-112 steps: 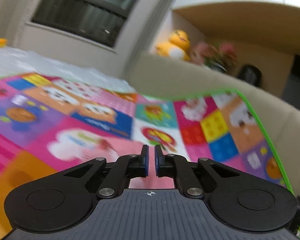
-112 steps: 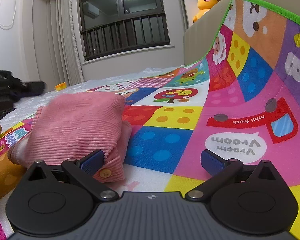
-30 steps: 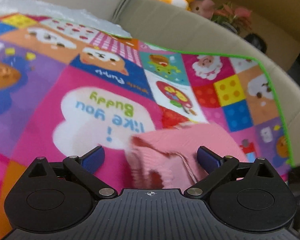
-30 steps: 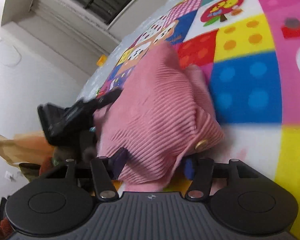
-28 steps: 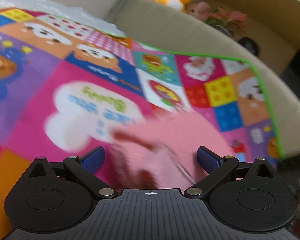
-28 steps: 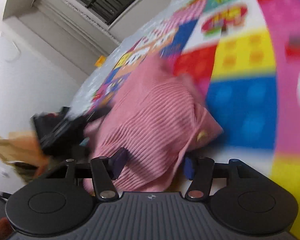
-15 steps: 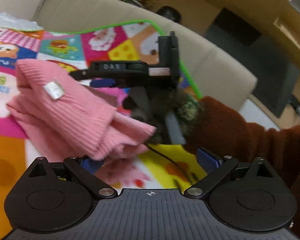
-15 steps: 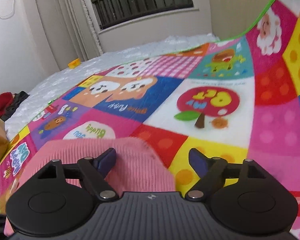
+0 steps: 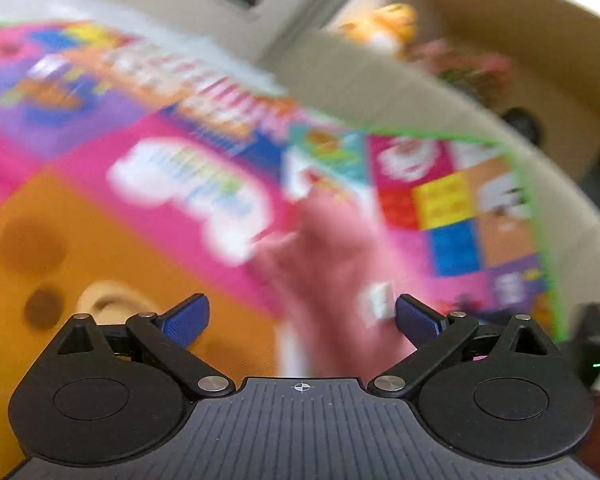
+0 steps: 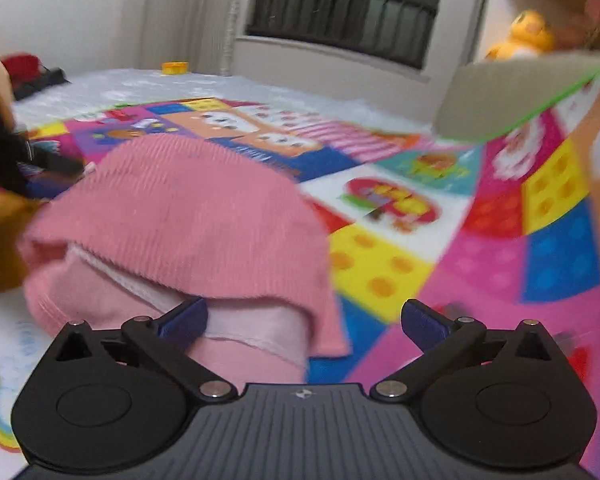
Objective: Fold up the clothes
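A folded pink ribbed garment (image 10: 188,224) lies on the colourful play mat (image 10: 396,216). In the right wrist view it fills the lower left, its pale lining showing at the near edge. My right gripper (image 10: 304,318) is open, its left fingertip against the garment's near edge and its right fingertip over bare mat. In the blurred left wrist view the same pink garment (image 9: 340,264) lies just ahead, right of centre. My left gripper (image 9: 302,316) is open and holds nothing; the garment reaches in between its fingers on the right side.
A beige sofa back (image 9: 400,84) rises behind the mat's green edge (image 9: 536,216). A yellow plush toy (image 10: 528,36) sits on a ledge near the window. White bubble wrap (image 10: 148,88) covers the floor beyond the mat. Dark items (image 10: 32,76) lie far left.
Both views have swung since half a second ago. The left gripper has turned away from the other gripper and the sleeve toward the mat. The right gripper has pulled back, showing the whole garment.
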Demonstrator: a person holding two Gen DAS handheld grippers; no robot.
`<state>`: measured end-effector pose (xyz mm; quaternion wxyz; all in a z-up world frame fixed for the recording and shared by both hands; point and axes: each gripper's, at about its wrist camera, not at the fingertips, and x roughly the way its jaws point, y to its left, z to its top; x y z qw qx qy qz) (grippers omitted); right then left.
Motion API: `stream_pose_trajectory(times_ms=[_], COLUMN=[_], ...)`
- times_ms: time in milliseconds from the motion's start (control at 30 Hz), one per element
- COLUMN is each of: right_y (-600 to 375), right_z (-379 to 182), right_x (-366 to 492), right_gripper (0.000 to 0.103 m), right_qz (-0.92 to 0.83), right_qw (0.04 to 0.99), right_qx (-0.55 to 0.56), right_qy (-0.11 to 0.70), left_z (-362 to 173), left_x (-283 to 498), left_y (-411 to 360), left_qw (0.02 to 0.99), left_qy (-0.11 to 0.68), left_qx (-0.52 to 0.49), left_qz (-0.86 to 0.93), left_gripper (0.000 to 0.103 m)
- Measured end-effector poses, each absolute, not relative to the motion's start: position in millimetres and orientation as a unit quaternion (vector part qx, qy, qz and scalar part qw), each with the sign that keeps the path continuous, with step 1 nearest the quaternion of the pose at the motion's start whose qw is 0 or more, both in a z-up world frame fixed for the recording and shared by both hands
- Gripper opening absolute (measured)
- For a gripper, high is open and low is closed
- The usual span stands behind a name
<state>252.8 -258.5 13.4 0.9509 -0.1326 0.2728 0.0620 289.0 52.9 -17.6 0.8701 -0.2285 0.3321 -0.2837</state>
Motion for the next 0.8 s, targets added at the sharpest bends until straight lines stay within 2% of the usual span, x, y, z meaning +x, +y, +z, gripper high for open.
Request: stream_pose_trajectory(times_ms=[200, 367, 433, 467, 500, 533, 700, 800], right_y=[-215.9, -157.3, -155.4, -158.6, -162.1, -167.3, -192.3, -199.5], right_z=[40.8, -1.5, -7.0, -4.9, -2.4, 3.0, 30.7, 30.7], right_x=[205.3, 197.5, 209.6, 215.6, 221.3, 225.4, 235.8, 238.2], right_gripper=[0.103, 0.100, 0.075, 0.068, 0.055, 0.047, 0.037, 0.036], right_qz=[0.149, 0.173, 0.166, 0.156, 0.146, 0.139, 0.098, 0.102], right_qw=[0.955, 0.927, 0.931, 0.936, 0.940, 0.943, 0.952, 0.948], right_qx=[-0.169, -0.285, -0.267, -0.253, -0.239, -0.229, -0.235, -0.238], right_qy=[0.191, 0.174, 0.188, 0.191, 0.194, 0.195, 0.172, 0.184], left_z=[-29.9, -29.1, -29.2, -29.3, -29.5, -29.8, -31.3, -31.6], left_x=[278.0, 277.0, 276.6, 276.8, 276.9, 276.8, 276.8, 276.5], left_y=[48.7, 49.2, 48.7, 48.4, 48.3, 48.5, 50.7, 52.4], left_qw=[0.891, 0.894, 0.894, 0.895, 0.895, 0.895, 0.893, 0.891], left_qy=[0.310, 0.308, 0.307, 0.306, 0.305, 0.305, 0.303, 0.301], left_qx=[-0.218, -0.208, -0.208, -0.208, -0.208, -0.209, -0.217, -0.223], left_qz=[-0.250, -0.250, -0.251, -0.251, -0.251, -0.251, -0.255, -0.257], left_gripper=[0.102, 0.102, 0.102, 0.102, 0.102, 0.102, 0.103, 0.103])
